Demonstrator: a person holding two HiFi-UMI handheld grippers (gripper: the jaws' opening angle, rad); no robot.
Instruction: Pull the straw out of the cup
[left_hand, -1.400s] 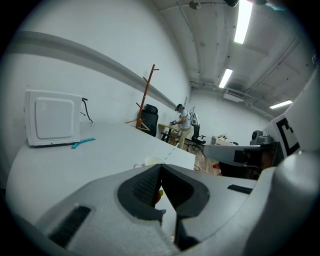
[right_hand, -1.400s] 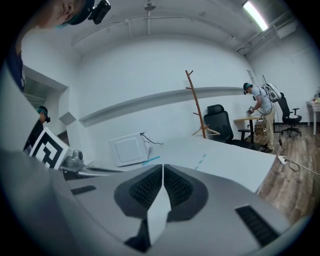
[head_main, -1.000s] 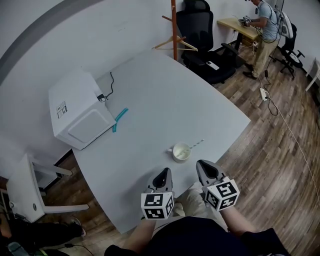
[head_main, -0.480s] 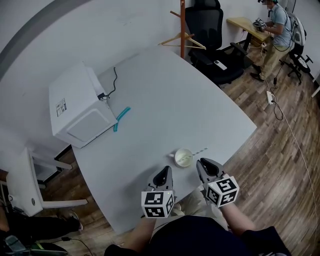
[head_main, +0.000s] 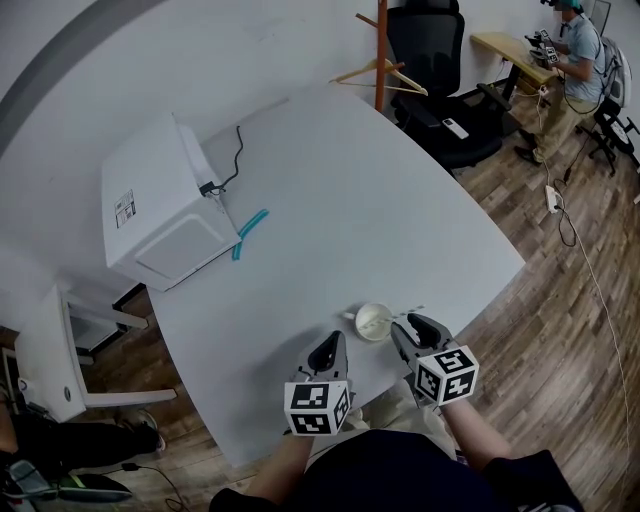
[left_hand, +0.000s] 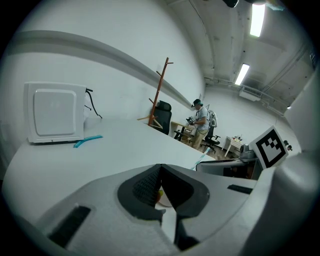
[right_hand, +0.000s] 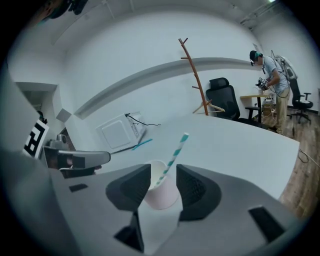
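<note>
1. White table (head_main: 400, 230): lies beneath both grippers.
2. Right gripper (right_hand: 163, 172): its jaws are spread wide and have just been opening. The white cup (right_hand: 161, 192) stands between them, and neither pad presses on it.
3. Left gripper (left_hand: 160, 167): the jaw tips are pressed together with nothing pinched between them. The white cup stands just beyond them.
4. White cup: upright on the table.
5. Striped straw (right_hand: 175, 155): in the cup, leaning up and away above the right jaws.

A pale cup (right_hand: 161, 192) stands upright near the table (head_main: 350, 220) edge, a teal-striped straw (right_hand: 175, 156) leaning inside.
</note>
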